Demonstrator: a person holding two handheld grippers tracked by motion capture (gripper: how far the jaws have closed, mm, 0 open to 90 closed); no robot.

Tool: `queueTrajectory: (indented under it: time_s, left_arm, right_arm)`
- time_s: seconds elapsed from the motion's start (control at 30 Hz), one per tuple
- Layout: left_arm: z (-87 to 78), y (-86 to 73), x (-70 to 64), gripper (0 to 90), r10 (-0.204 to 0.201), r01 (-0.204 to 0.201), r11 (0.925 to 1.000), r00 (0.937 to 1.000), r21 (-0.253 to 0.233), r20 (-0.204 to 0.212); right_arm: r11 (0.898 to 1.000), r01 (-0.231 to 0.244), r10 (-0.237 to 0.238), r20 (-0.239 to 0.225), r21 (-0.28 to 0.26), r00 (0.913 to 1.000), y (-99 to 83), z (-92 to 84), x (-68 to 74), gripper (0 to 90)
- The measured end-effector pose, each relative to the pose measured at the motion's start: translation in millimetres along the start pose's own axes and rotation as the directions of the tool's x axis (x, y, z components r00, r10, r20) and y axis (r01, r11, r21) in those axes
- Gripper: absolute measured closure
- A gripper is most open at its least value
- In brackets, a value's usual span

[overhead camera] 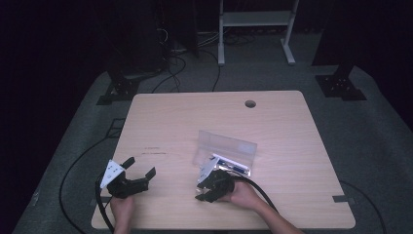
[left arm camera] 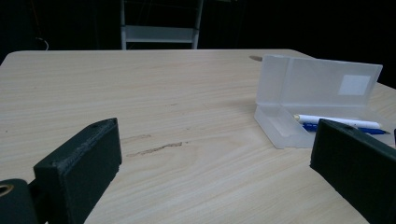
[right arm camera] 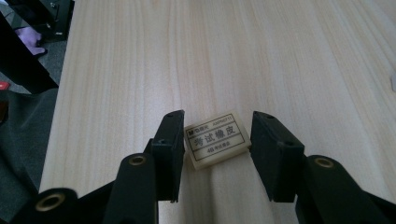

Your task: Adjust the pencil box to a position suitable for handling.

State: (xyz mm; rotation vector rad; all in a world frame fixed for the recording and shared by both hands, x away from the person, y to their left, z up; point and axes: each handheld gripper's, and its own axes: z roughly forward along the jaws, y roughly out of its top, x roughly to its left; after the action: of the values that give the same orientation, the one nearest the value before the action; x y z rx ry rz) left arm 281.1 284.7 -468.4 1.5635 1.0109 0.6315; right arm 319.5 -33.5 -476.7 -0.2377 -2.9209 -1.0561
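Observation:
A cream eraser with a printed label lies flat on the wooden table, slightly askew. My right gripper is open and low, one jaw close on each side of the eraser. In the high view that gripper sits near the table's front edge, pointing toward the person. Just behind it stands an open clear plastic pencil case holding a white pen and a blue pen. My left gripper rests at the front left, jaws wide open and empty, facing the pencil case.
A round cable hole is near the table's far edge. Black cables trail from both grippers off the front edge. On the floor beyond the table are a white shelf frame and dark stand bases.

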Motion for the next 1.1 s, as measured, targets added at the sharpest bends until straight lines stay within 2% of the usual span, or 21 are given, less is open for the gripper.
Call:
queueTrajectory:
  time_s: [0.4, 0.63, 1.1]
  left_arm:
    - [0.1, 0.0, -0.1, 1.1, 0.002, -0.002, 1.0000, 1.0000, -0.001, 0.000]
    - [0.0, 0.0, -0.1, 1.1, 0.000, 0.000, 1.0000, 1.0000, -0.001, 0.000]
    - [0.4, 0.0, -0.1, 1.1, 0.001, -0.001, 1.0000, 1.0000, -0.002, 0.002]
  right_arm:
    - [1.000, -0.007, 0.008, 0.020, -0.024, 0.9998, 1.4, -10.4, -4.1, 55.7]
    - [0.999, -0.010, 0.012, 0.046, -0.042, 0.9989, 8.0, -22.4, -9.7, 55.8]
    - [0.997, -0.024, 0.029, 0.076, -0.074, 0.9967, 20.9, -35.6, -22.7, 55.8]
